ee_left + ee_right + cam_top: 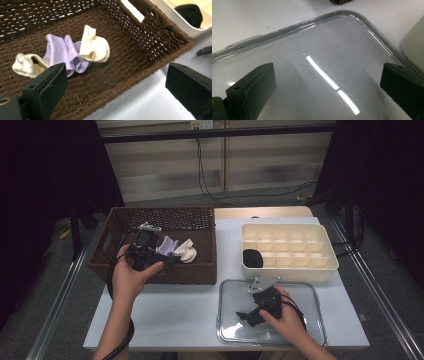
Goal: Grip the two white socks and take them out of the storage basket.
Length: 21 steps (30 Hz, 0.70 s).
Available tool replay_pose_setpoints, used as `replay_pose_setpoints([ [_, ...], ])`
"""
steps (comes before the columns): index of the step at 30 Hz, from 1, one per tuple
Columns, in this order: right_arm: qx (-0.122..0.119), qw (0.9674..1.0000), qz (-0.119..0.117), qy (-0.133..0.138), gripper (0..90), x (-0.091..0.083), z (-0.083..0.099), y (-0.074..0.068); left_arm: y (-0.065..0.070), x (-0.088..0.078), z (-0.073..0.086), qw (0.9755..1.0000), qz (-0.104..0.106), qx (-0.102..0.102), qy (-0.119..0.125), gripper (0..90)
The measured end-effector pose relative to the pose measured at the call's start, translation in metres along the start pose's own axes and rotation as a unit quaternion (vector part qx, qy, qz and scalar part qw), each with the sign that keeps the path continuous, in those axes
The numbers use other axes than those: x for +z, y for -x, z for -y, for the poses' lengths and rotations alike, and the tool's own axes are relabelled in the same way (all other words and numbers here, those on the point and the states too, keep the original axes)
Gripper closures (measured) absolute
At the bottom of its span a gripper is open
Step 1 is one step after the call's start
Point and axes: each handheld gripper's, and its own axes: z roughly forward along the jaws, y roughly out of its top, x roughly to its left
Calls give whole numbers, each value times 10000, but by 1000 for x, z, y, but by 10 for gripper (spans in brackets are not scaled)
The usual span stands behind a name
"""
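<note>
A dark brown woven basket (202, 265), rectangular with slot handles cut in its short walls, sat on the left of the white table (180, 310). Its coarse weave showed plainly in the left gripper view, and on its floor lay three soft, crumpled socks: a lilac sock (65, 53) in the middle, a cream sock (96, 47) overlapping its right edge, and a second cream sock (26, 64) touching its left side. The left gripper (172, 258) was held over the basket's near wall with its two black jaws spread wide and nothing between them; in its own view the lilac sock lay just beyond the left jaw, not touched.

To the right stood a cream plastic organiser tray (327, 265), smooth-walled and divided into a grid of small square compartments. A rolled black sock (252, 258) sat in the near-left compartment; the other compartments that could be seen held nothing.

In front of the tray lay a clear, glossy lid (310, 295) with rounded corners and a raised rim, flat on the table, streaked with bright reflections. The right gripper (243, 317) hovered low over it, jaws wide apart and empty, whether it touched the surface could not be told
</note>
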Motion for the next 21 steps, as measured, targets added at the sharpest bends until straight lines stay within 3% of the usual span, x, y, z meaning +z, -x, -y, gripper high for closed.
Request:
replay_pose_setpoints([
  [13, 21, 10000, -1, -5, 0, 0, 0, 0, -29, 12, -10, 9991, -171, -381, -25, 40],
  [21, 25, 10000, -4, -6, 0, 0, 0, 0, -50, 21, -10, 9975, -403, -568, -108, 40],
])
